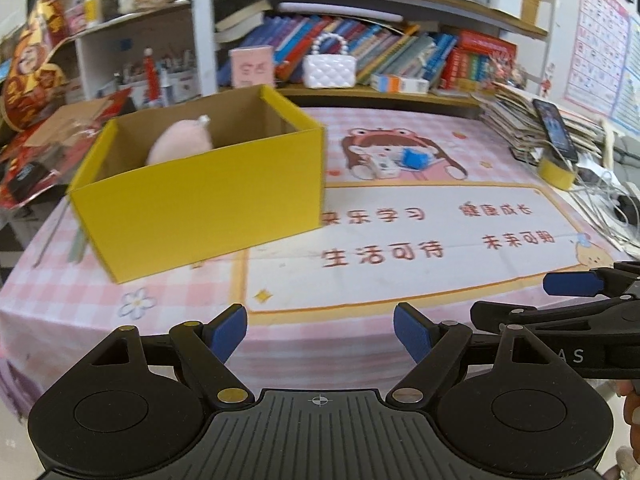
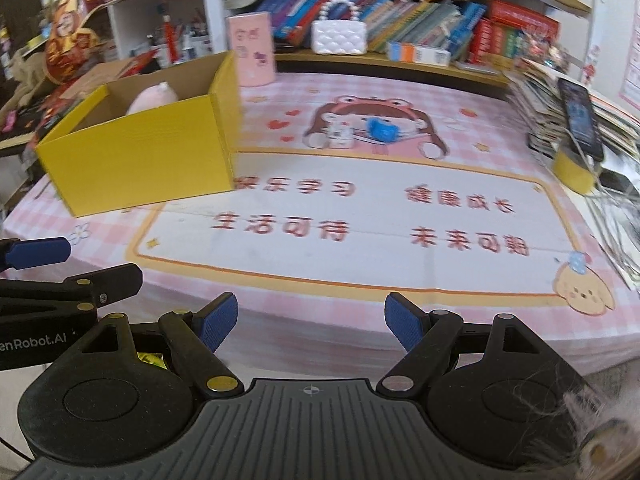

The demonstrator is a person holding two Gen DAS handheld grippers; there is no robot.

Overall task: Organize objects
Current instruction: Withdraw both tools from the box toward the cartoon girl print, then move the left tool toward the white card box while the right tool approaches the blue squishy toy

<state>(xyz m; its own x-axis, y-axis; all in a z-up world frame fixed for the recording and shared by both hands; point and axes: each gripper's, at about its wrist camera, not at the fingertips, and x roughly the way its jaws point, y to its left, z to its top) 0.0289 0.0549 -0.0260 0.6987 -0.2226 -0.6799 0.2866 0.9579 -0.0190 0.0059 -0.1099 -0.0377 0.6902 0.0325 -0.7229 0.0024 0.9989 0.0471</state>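
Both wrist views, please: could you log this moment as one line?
left gripper: open, empty | right gripper: open, empty | yellow box: holds pink plush | blue toy: on mat

Matt yellow cardboard box (image 1: 200,208); soft pink plush (image 1: 180,144); smooth printed table mat (image 1: 400,280).

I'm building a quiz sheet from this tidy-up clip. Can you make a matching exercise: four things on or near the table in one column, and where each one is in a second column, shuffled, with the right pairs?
Things
1. pink plush toy
2. blue toy
3. phone
4. white quilted handbag

Places
A. on the shelf in front of the books
B. inside the yellow box
C. leaning on the stack of papers at the table's right edge
D. out on the tablecloth, on the cartoon girl print

Pairs: 1-B, 2-D, 3-C, 4-A
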